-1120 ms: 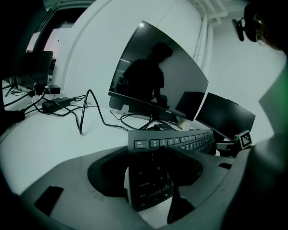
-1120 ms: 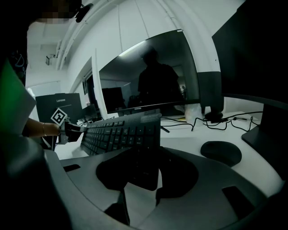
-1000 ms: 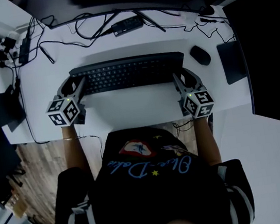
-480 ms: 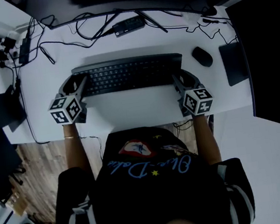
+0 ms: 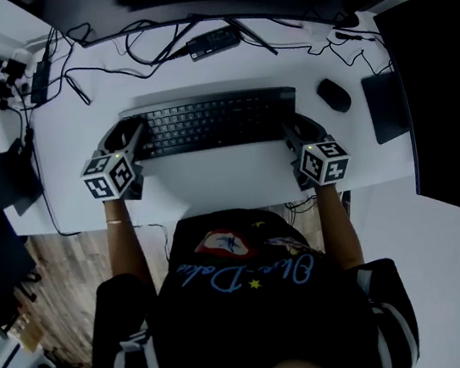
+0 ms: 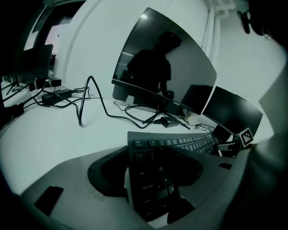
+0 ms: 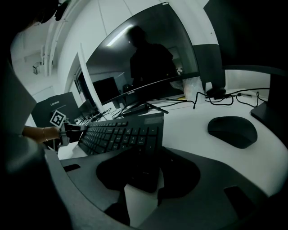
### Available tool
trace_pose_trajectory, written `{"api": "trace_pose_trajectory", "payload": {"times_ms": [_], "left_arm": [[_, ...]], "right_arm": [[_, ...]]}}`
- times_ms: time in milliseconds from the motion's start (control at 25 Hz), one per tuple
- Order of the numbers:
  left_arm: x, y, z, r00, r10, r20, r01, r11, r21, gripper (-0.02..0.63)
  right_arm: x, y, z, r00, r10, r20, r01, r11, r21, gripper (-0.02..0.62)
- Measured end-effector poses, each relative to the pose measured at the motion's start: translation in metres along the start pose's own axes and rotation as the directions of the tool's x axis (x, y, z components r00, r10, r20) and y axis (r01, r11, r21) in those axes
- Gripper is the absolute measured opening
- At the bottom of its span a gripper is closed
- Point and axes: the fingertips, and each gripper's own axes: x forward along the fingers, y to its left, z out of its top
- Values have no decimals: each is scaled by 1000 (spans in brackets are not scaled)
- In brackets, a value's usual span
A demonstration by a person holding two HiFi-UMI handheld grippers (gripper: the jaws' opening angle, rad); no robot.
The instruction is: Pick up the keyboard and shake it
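A black keyboard (image 5: pixel 212 121) lies lengthwise across the white desk (image 5: pixel 212 177), with one gripper at each end. My left gripper (image 5: pixel 125 140) has the keyboard's left end (image 6: pixel 155 157) between its jaws, and one jaw presses on the lower-left keys. My right gripper (image 5: pixel 297 128) holds the right end (image 7: pixel 135 134) the same way, with the near right corner between its jaws. Both stand shut on the keyboard. I cannot tell whether the keyboard's underside touches the desk.
A black mouse (image 5: pixel 334 95) lies just right of the keyboard, with a dark pad (image 5: pixel 383 104) beyond it. Loose cables (image 5: pixel 151 53) and a power brick (image 5: pixel 213 42) lie behind, under a wide monitor (image 6: pixel 157 67). The desk's front edge runs just behind the grippers.
The keyboard looks slightly smaller in the head view, so it has sunk toward the desk with both grippers still on it. The right gripper's marker cube has come down and turned a little.
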Motion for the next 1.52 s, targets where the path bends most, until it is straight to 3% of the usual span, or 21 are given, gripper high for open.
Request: {"api": "trace_pose_trajectory", "payload": {"times_ms": [480,1120,1520], "left_arm": [[10,6,-7,1000,25,-18,-25,999,-31,227],[17,9,-14,994,80,-75,-81,997,-13,232],[13,11,-12,995,98,-32,-98,995,2,233]], "right_arm": [[9,-4,0,998,6,-55,-5,1000,9,141],[13,-7,-3,997,-35,-66,34,999,-25,147],[10,-8,2,998,-47,-46,42,994,-105,163]]}}
